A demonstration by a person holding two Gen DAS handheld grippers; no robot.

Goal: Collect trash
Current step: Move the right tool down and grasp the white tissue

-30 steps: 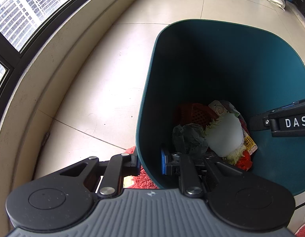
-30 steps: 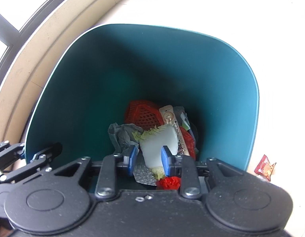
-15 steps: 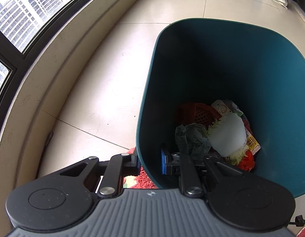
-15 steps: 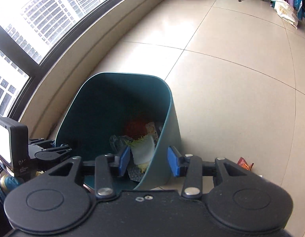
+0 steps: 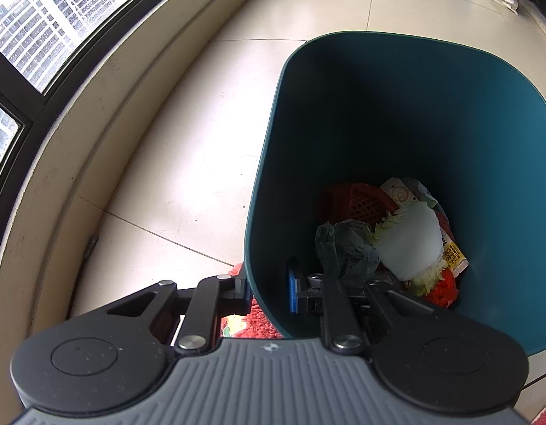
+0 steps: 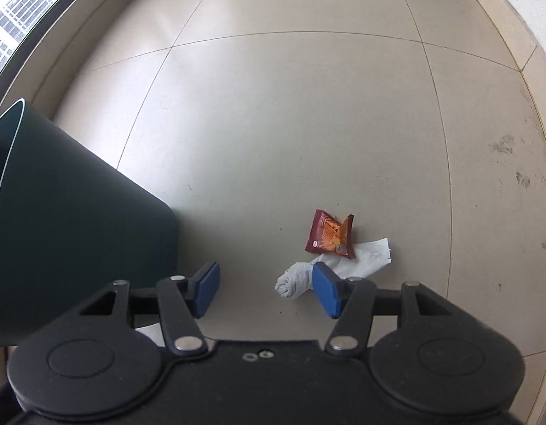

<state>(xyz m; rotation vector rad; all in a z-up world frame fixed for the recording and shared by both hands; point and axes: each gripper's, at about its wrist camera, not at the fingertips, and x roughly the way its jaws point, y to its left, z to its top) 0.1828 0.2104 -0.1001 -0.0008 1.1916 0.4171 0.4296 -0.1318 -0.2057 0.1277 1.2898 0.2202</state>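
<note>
Left claw (image 5: pixel 269 292) is clamped on the near wall of the teal trash bin (image 5: pixel 432 113), one finger outside, one inside, lower centre of the left wrist view. I'm holding the bin by that rim. Bin interior shows collected trash at the bottom: a red mesh basket (image 5: pixel 357 202), a crumpled dark bag (image 5: pixel 343 248), a white foam-like lump (image 5: pixel 411 244) with green leafy bits around it, and a yellow-labelled packet (image 5: pixel 453 256) on the right. A red fuzzy mat (image 5: pixel 251 326) peeks out beneath the bin near the claw.

Right claw (image 6: pixel 265 288) is spread to a medium gap, jaws have just been opening, nothing between the pads. It points down at the tile floor (image 6: pixel 290 124). Bin's outer wall sits at the left edge of the right wrist view, well apart from the remaining litter.

Remaining trash on the floor, lower centre-right of that view: a brown-orange snack wrapper (image 6: pixel 331 235) and a crumpled white tissue (image 6: pixel 329 269), touching each other, the wrapper overlapping the tissue's upper edge. The tissue's rolled end lies just inside the right blue pad (image 6: pixel 326 290) in the frame; I can't tell if the pad touches it.

Window (image 5: pixel 35 35) runs along the upper left in both views.
</note>
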